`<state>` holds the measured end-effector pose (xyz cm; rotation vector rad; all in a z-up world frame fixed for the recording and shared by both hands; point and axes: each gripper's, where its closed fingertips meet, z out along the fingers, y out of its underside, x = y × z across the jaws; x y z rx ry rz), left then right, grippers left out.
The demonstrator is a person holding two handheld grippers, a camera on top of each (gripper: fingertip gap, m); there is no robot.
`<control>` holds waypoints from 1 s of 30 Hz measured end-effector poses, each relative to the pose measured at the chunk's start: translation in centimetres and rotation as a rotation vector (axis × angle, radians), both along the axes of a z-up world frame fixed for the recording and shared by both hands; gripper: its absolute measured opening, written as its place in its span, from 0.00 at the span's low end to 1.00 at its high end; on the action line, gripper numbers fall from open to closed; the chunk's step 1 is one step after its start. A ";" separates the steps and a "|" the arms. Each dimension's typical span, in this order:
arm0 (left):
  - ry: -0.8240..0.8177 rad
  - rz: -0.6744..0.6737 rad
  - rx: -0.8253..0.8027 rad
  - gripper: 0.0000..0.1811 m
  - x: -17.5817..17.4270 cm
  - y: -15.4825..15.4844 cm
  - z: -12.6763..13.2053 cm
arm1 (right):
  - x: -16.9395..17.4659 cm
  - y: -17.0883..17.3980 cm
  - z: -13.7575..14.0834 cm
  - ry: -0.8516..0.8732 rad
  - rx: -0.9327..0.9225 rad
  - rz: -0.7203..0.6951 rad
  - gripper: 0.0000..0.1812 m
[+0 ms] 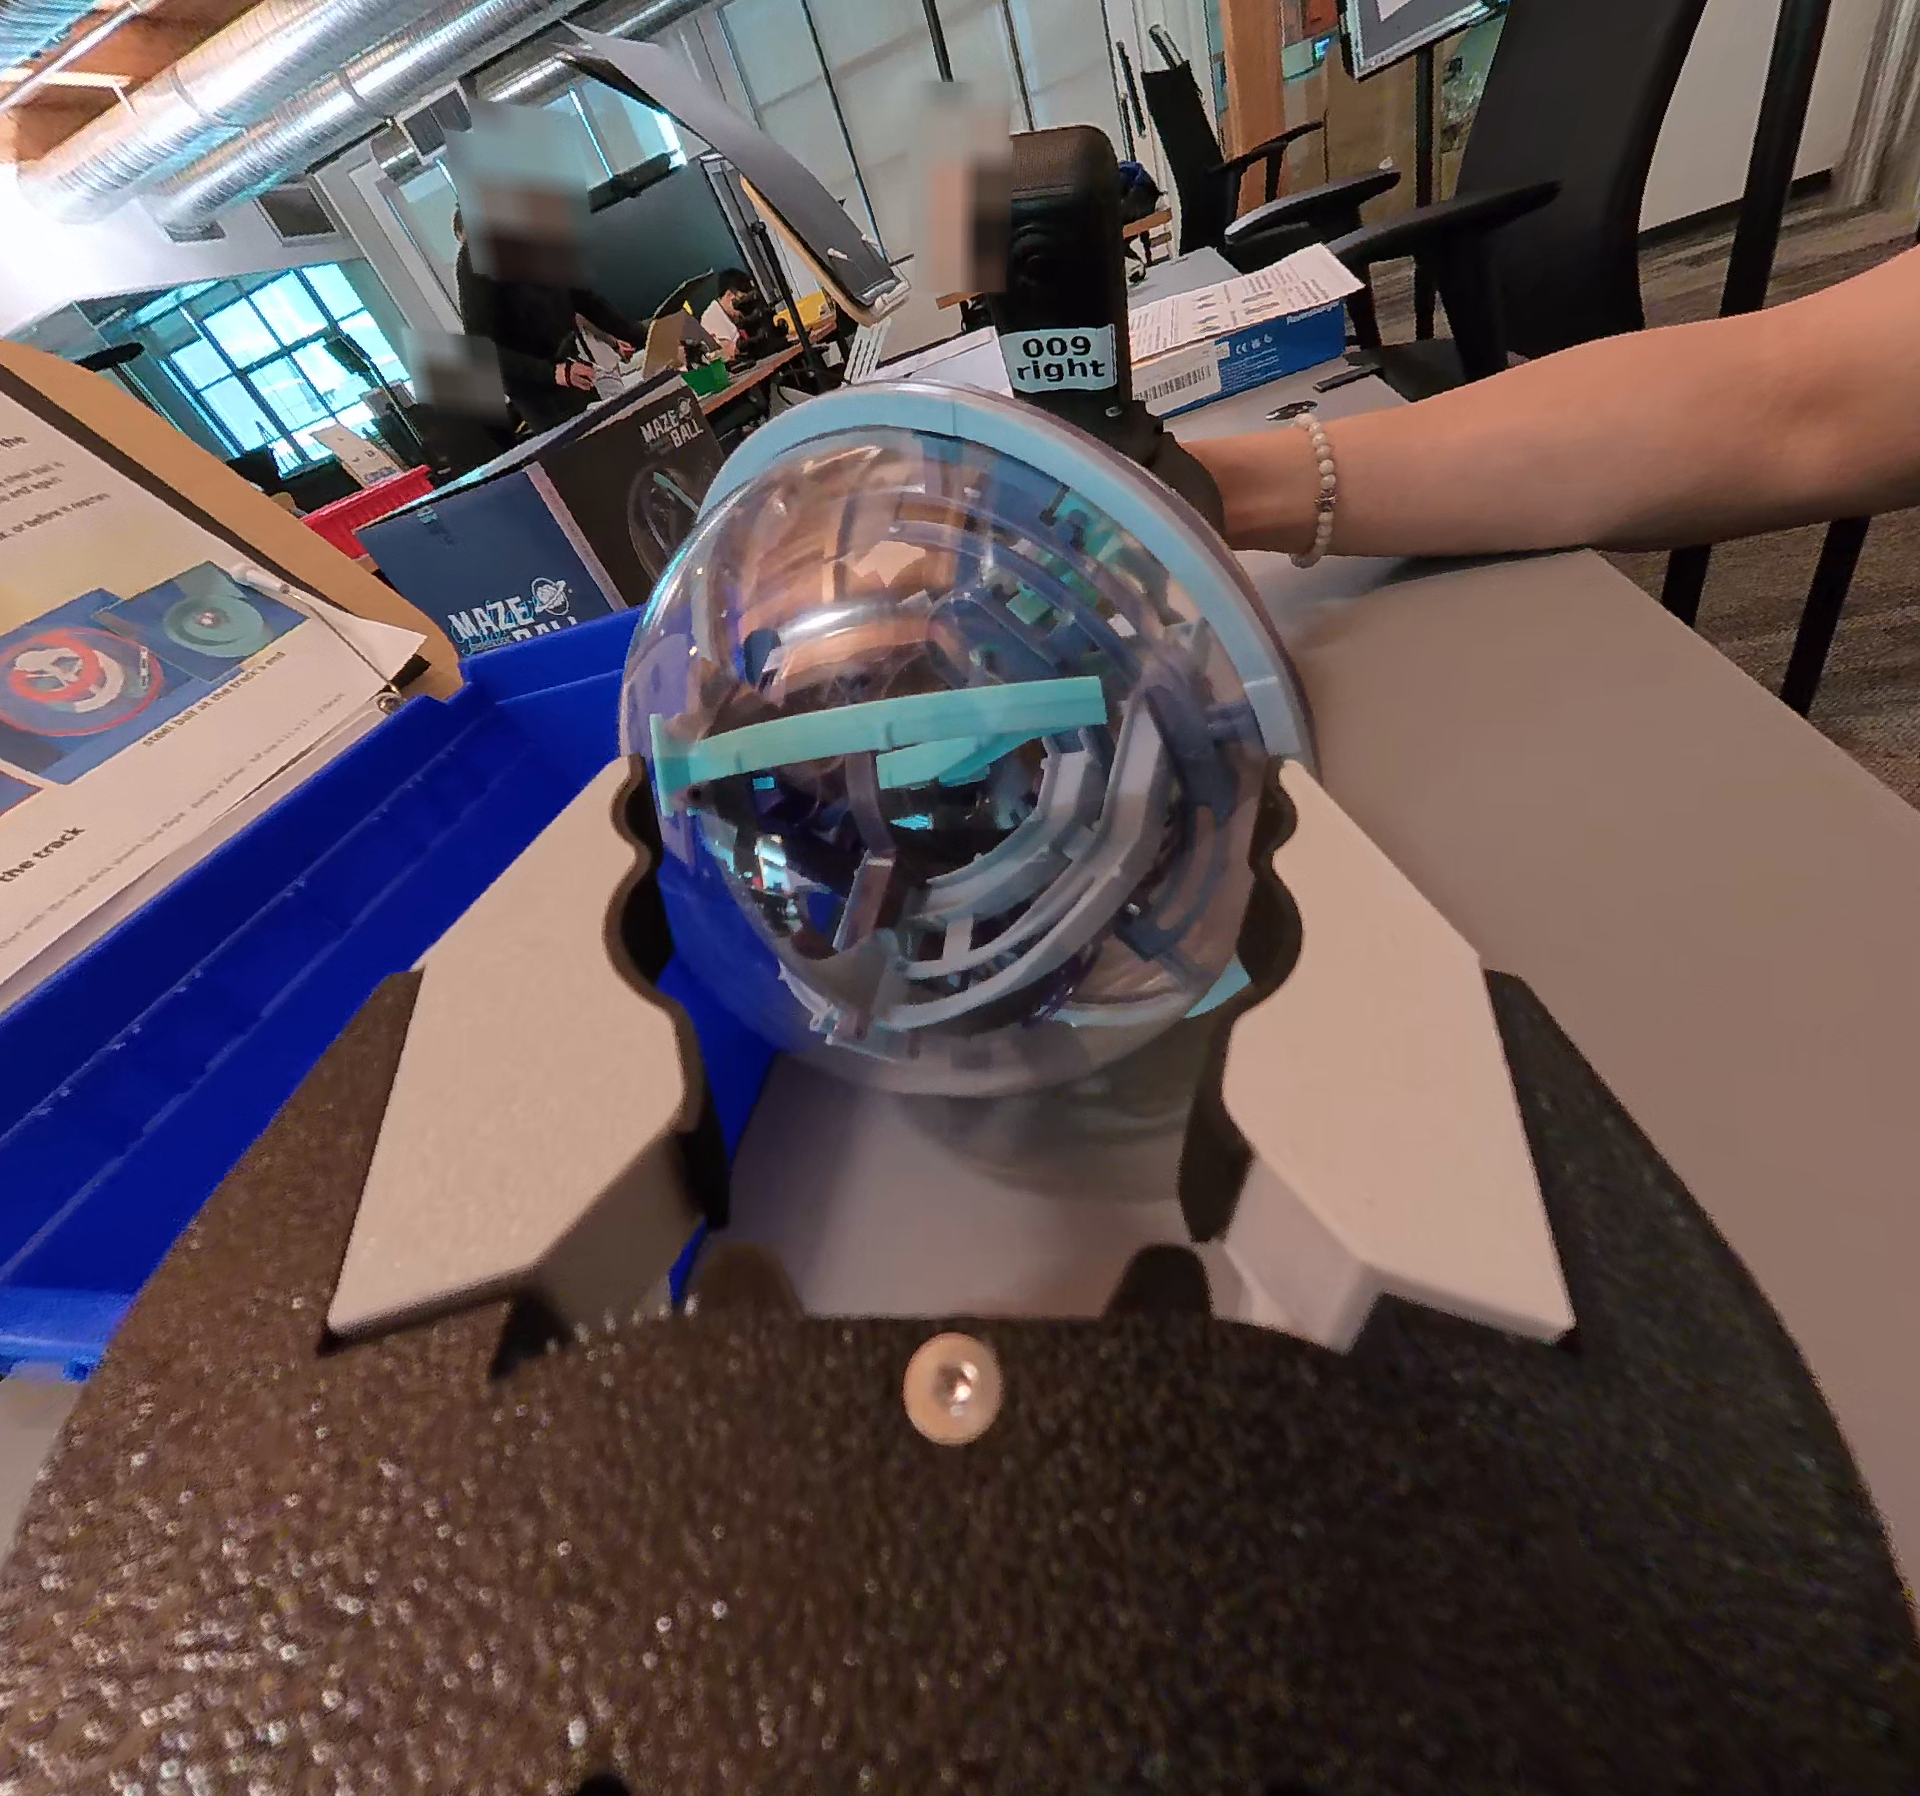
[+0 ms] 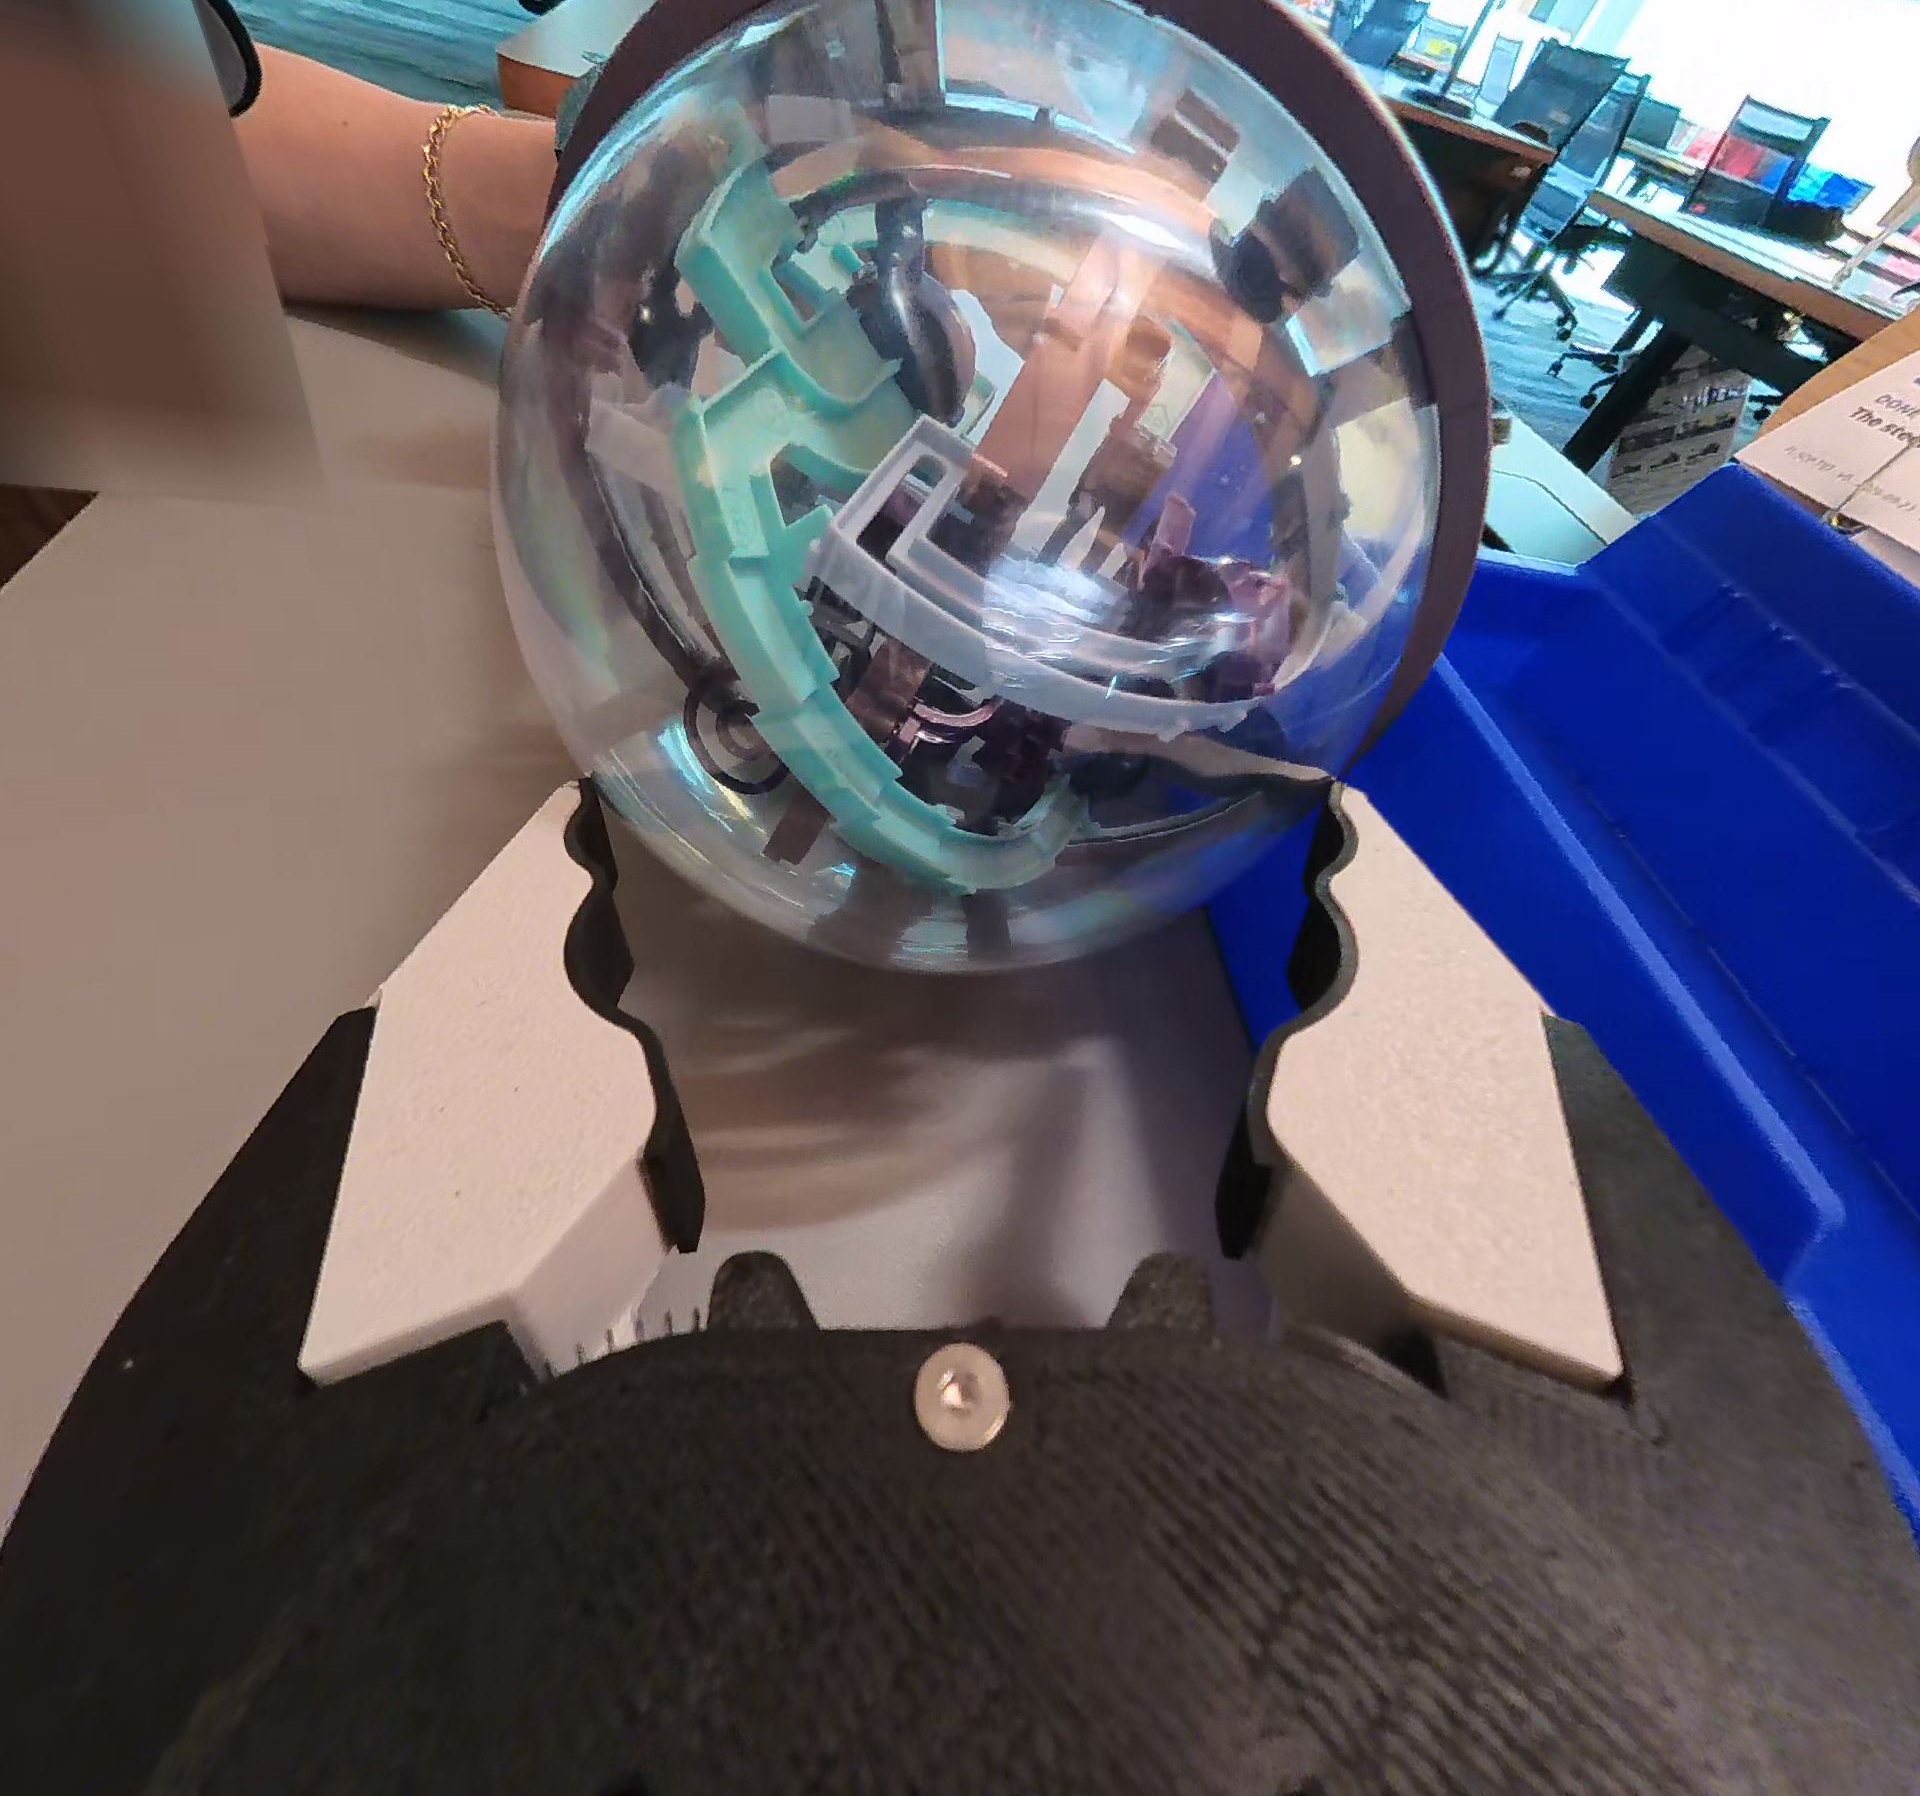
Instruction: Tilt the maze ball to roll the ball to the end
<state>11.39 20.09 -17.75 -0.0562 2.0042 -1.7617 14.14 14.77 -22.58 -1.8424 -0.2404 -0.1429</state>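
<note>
Item: maze ball, a clear sphere with teal, grey and purple tracks inside, held between my two tools above the grey table, beside the blue bin.

My left gripper: jaws wide, both fingers pressed against the sphere's sides.

My right gripper: jaws likewise spread, clasping the sphere from the opposite side.

The small ball inside: I could not pick it out.

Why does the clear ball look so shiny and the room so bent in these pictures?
Left wrist view: the wide lens curves the ceiling ducts; the maze ball mirrors room light. Right wrist view: glare streaks across the maze ball, and the table looks soft.
</note>
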 end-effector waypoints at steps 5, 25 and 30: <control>0.009 0.002 -0.001 0.61 0.0 0.0 0.0 | 0.0 0.0 -0.1 0.012 -0.006 0.001 0.72; 0.060 0.005 -0.025 0.61 0.0 0.0 0.5 | -0.2 0.2 -0.5 0.083 -0.046 -0.001 0.71; 0.057 0.008 -0.022 0.60 -0.1 0.0 0.6 | -0.2 0.3 -0.8 0.086 -0.067 -0.002 0.71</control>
